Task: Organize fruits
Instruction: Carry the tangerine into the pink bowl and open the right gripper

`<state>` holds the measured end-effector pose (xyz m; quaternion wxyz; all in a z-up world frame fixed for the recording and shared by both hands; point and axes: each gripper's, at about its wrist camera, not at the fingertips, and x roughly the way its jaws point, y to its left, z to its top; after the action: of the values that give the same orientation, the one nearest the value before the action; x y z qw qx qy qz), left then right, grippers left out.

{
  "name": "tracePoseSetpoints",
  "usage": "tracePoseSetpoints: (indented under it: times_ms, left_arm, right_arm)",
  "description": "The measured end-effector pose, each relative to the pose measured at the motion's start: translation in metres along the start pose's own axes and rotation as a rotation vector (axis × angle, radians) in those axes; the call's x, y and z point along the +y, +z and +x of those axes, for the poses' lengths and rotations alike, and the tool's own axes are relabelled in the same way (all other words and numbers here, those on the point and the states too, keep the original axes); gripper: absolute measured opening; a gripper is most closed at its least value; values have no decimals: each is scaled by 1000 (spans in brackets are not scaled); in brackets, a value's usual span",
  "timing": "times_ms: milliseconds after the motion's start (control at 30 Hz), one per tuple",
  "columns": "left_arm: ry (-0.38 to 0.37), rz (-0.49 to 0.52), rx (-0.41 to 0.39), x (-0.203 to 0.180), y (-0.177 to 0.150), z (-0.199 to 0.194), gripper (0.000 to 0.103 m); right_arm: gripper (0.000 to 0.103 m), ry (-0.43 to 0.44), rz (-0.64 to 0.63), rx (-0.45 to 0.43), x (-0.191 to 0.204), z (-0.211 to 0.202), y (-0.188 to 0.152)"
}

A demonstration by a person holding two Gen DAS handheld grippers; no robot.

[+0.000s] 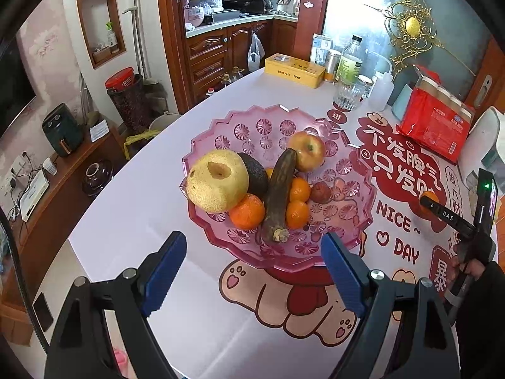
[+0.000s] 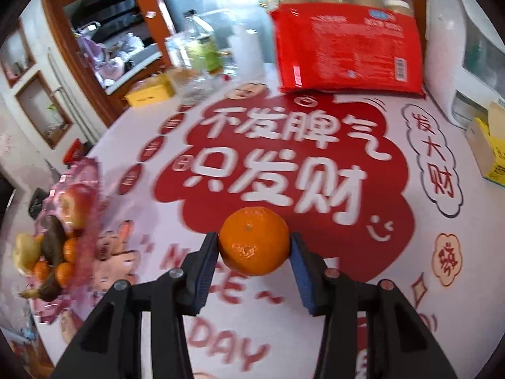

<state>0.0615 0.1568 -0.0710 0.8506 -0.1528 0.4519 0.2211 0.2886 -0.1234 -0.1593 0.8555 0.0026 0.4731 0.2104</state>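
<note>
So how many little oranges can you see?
4, maybe 5. Three sit in the pink bowl: front left, middle, front. A sliver behind the banana may be another. One is in the right hand-held gripper.

Wooden kitchen cabinets (image 1: 217, 50) stand at upper centre; a wall niche (image 1: 100, 25) sits upper left; bright window light (image 1: 350, 3) fills upper right.

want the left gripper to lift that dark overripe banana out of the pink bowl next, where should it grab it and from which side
Grip the banana across its bare middle, coming down from above with the jaws set crosswise to its length. It lies propped on the other fruit, stem end toward the left gripper, with mandarins close on one side and the avocado on the other, so the raised top is probably the clearest access.
</note>
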Motion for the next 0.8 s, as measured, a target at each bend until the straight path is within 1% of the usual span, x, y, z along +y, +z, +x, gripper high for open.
tracePoseSetpoints:
  times_ms: [200, 367, 500, 667, 800]
  left_arm:
    - [-39, -1, -16, 14, 2, -2, 86]
    - [-75, 0, -27, 32, 3, -4, 86]
    - [-104, 8, -29, 50, 3, -5, 86]
    - [-143, 43, -31, 72, 7, -8, 86]
    - [-178, 94, -26, 84, 9, -9, 86]
  right_arm:
    - [45, 72, -19, -24, 46, -24, -2]
    - [46, 95, -64, -34, 85, -43, -5]
    - [46, 127, -79, -39, 121, -57, -14]
    - [46, 127, -98, -30, 160, -60, -31]
    - [46, 119, -86, -22, 183, -59, -42]
